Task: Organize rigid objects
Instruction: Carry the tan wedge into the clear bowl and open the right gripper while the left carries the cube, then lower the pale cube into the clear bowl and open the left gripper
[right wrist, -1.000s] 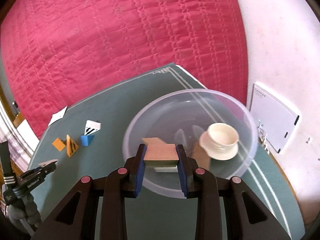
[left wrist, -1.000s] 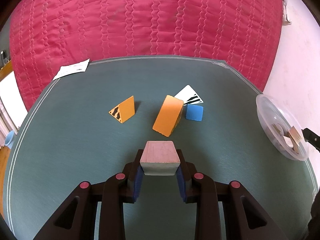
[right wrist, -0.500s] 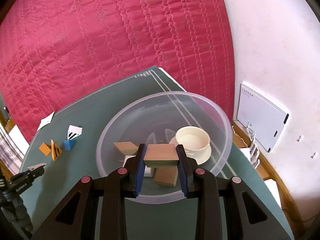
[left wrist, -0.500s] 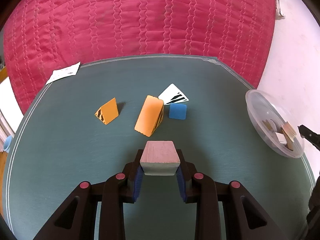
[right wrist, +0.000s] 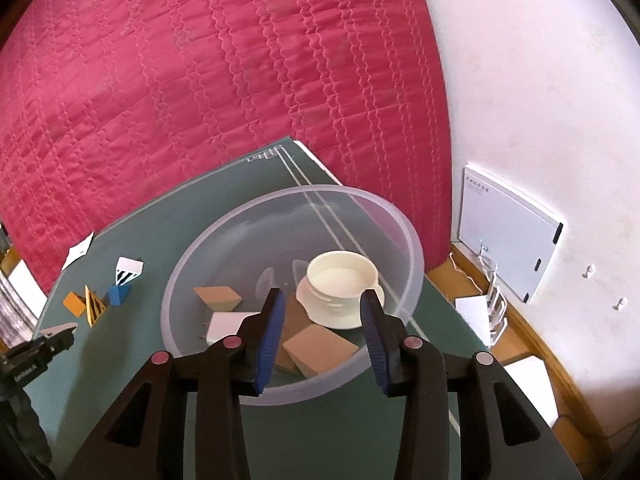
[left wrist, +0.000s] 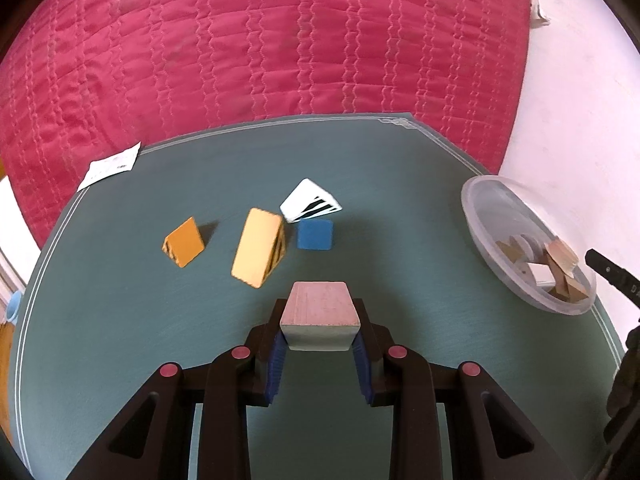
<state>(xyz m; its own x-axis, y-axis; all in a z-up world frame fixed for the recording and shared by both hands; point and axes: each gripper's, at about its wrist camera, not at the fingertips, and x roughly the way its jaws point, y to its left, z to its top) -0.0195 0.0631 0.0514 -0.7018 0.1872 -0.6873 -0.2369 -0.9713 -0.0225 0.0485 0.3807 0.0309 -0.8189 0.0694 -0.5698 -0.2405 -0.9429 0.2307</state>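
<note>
Since a sec ago, right gripper (right wrist: 322, 318) let go of its tan block; jaws now apart & opening, nothing between them, hovering over clear bowl (right wrist: 412, 240). Tan block (right wrist: 320, 346) lies in bowl w/ other wood pieces & a cream cup (right wrist: 340, 280). Left gripper (left wrist: 320, 340) jaws clamped on pale wood block (left wrist: 320, 314), above green surface (left wrist: 120, 340). Task looks partway done: beyond it, 4 pieces left loose – big orange wedge (left wrist: 256, 246), small orange wedge (left wrist: 184, 242), blue block (left wrist: 315, 234), white striped wedge (left wrist: 308, 202). Farther off: paper slip (left wrist: 110, 165), red quilt (left wrist: 280, 40). Path to bowl looks clear.
</note>
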